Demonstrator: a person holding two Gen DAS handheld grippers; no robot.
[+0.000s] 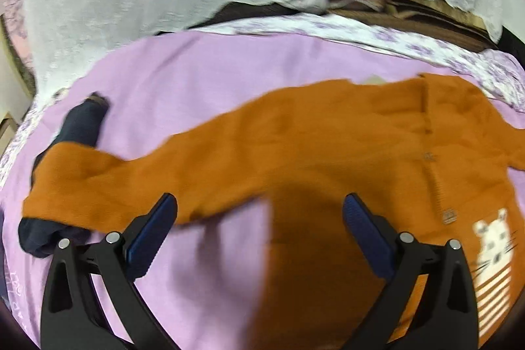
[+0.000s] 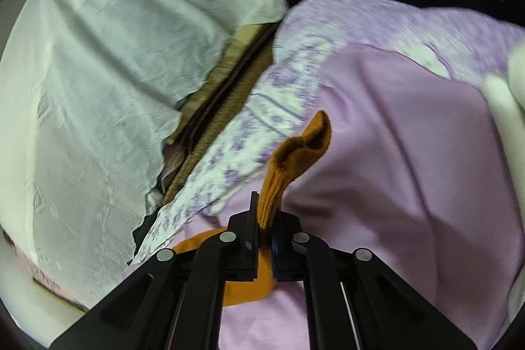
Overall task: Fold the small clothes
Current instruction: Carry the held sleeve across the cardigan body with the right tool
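Orange knit jumper (image 1: pixel 295 146) lies spread, mostly unfolded, on the lilac sheet (image 1: pixel 183 77), so folding has barely begun: the right gripper (image 2: pixel 266 218) is clamped on its cuff (image 2: pixel 295 153) while the left gripper (image 1: pixel 259 212) hangs apart, empty.

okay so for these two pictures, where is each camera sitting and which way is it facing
Left wrist: on the left gripper, angled down at the orange garment on the lilac sheet; its open fingers show.
Right wrist: on the right gripper, facing across the sheet toward white fabric; fingers shut on an orange cuff.
Shared: orange garment, lilac sheet.
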